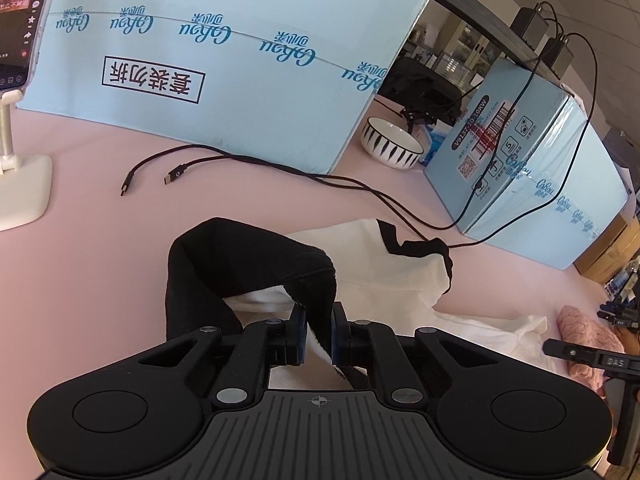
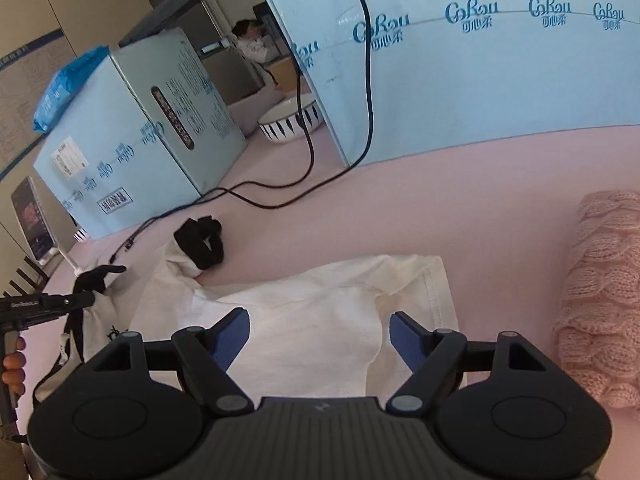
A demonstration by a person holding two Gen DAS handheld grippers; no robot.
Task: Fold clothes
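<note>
Left wrist view: two blue boxes (image 1: 224,64), one bowl (image 1: 392,142).

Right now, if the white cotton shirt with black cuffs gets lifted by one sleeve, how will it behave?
The white cotton shirt with black cuffs will probably hang floppy: it lies rumpled, and the black cuff droops from the shut left hand-held gripper. It looks thin, so likely light. It may drag across the pink tabletop rather than lift whole.

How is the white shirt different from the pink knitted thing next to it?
The white shirt is smooth with black trim; the pink sweater is chunky cable knit. The left gripper pinches the shirt's black edge; nothing touches the sweater. Both lie on the pink table.
</note>
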